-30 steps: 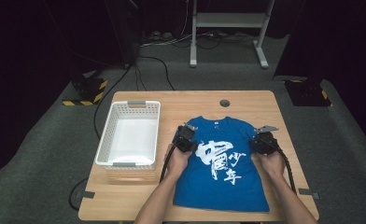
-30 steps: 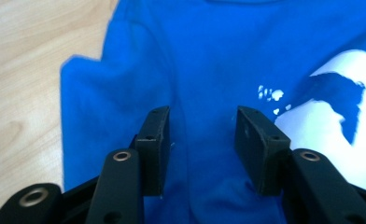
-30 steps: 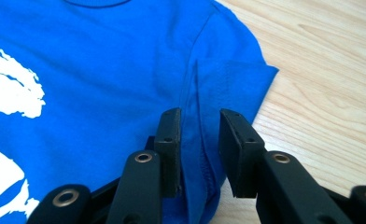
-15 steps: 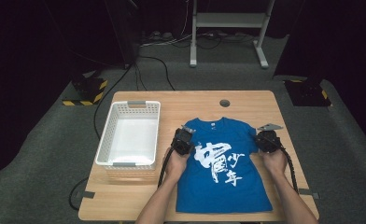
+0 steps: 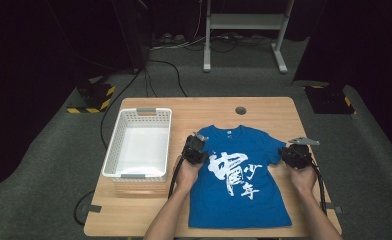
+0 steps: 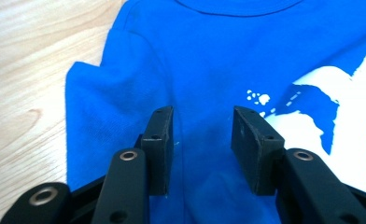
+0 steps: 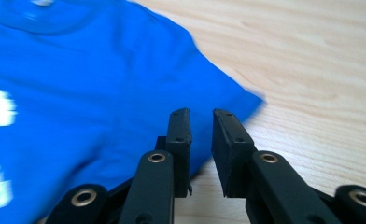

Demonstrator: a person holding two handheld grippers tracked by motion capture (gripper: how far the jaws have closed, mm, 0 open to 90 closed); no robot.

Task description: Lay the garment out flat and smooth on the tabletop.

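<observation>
A blue T-shirt with white characters on its chest lies flat and face up on my wooden table, collar pointing away from me, hem near the table's near edge. It sits on the right half of the tabletop, and a white plastic basket stands on the left half, just beside the shirt's left sleeve but apart from it.

My left gripper hangs over the shirt's left shoulder, near the sleeve seam. In the left gripper view my 2 black jaws stand apart with a clear gap, and blue cloth shows flat through that gap; no fold is pinched, so this gripper is released. Its jaws have just been opening, with only the flat cloth beneath them.

My right gripper sits at the outer edge of the shirt's right sleeve, at the right side of the table. In the right gripper view the jaws are close together yet a narrow slit stays between them. The sleeve's edge lies under the left jaw and bare wood under the right one. Nothing is clamped there, so this gripper is released too, and its jaws have also just been opening. The cloth looks slightly smeared in that view.

Both my forearms come in from the near edge, 1 on each side of the shirt.
</observation>
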